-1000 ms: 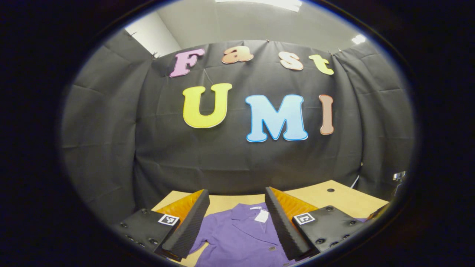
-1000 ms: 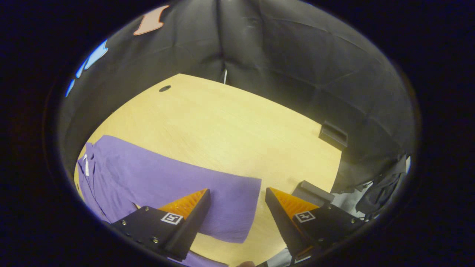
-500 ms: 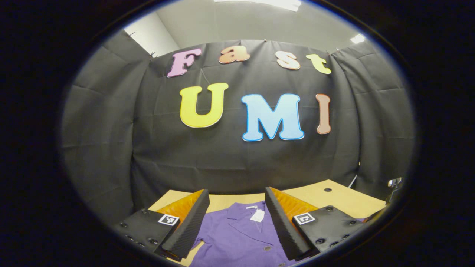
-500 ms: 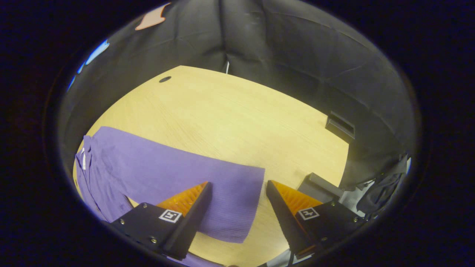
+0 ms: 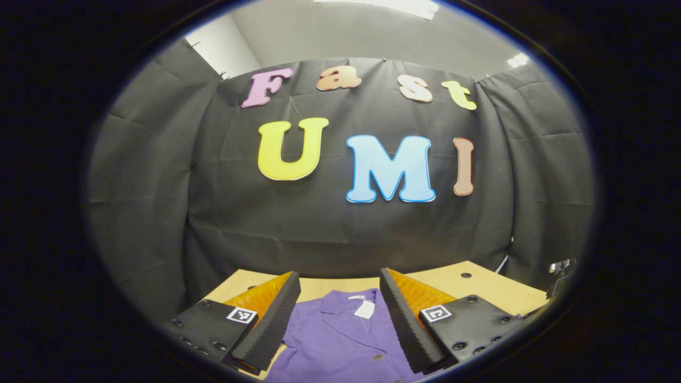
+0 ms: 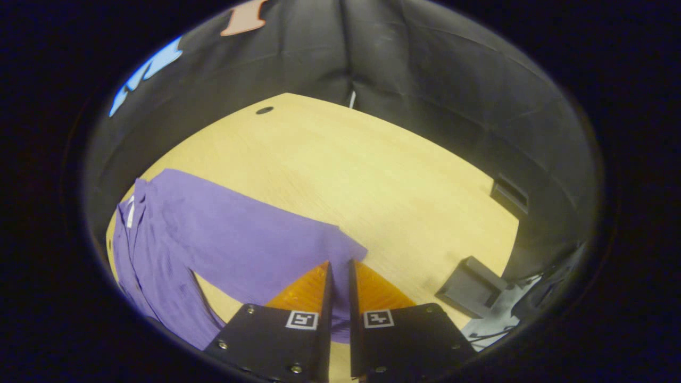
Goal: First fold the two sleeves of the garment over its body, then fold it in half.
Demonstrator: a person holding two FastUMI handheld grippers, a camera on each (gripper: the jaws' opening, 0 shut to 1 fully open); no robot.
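Barely begun, by the look of it. Purple garment (image 6: 175,239) spread flat on the wooden surface (image 6: 372,175), right sleeve (image 6: 276,250) outstretched, cuff pinched between nearly closed right tongs (image 6: 338,276). Left tongs (image 5: 339,298) wide, empty, above the collar. Both sleeve folds and the halving left.

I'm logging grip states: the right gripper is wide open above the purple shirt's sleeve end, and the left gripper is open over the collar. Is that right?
Not quite. In the right gripper view the right gripper is closed on the sleeve end of the purple shirt, its fingers nearly together with cloth between them. The left gripper is open over the collar, as the left gripper view shows.
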